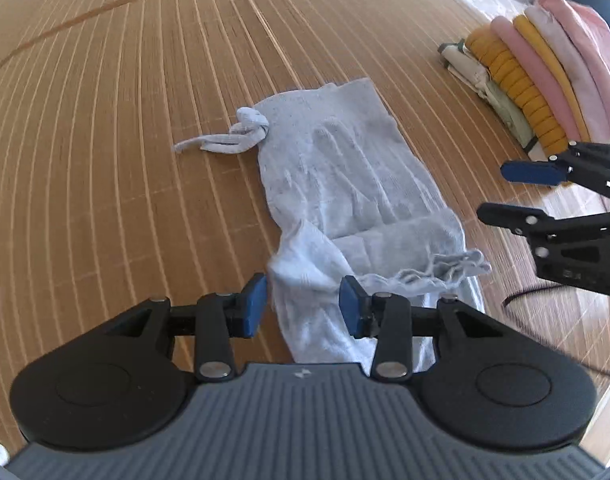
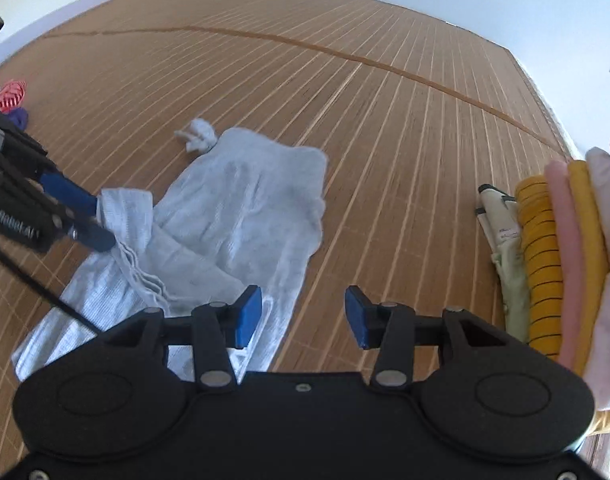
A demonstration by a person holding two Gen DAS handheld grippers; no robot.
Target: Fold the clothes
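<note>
A light grey garment (image 1: 345, 168) with a knotted drawstring (image 1: 249, 128) lies partly folded on the woven mat. My left gripper (image 1: 304, 306) hangs over its near end. The jaws stand half apart, a bunch of the cloth lies between the blue pads, and they do not squeeze it. In the right wrist view the left gripper (image 2: 90, 219) sits at a turned-up fold of the garment (image 2: 241, 208). My right gripper (image 2: 303, 316) is open over bare mat just right of the cloth, with nothing between its fingers. It also shows at the right edge as the right gripper (image 1: 509, 194).
A stack of folded clothes (image 1: 545, 76) in pink, yellow and cream stands at the right, and appears as the stack (image 2: 565, 260) close beside my right gripper. Red-and-white and purple items (image 2: 11, 100) lie far left. The mat (image 1: 125, 120) stretches wide to the left and back.
</note>
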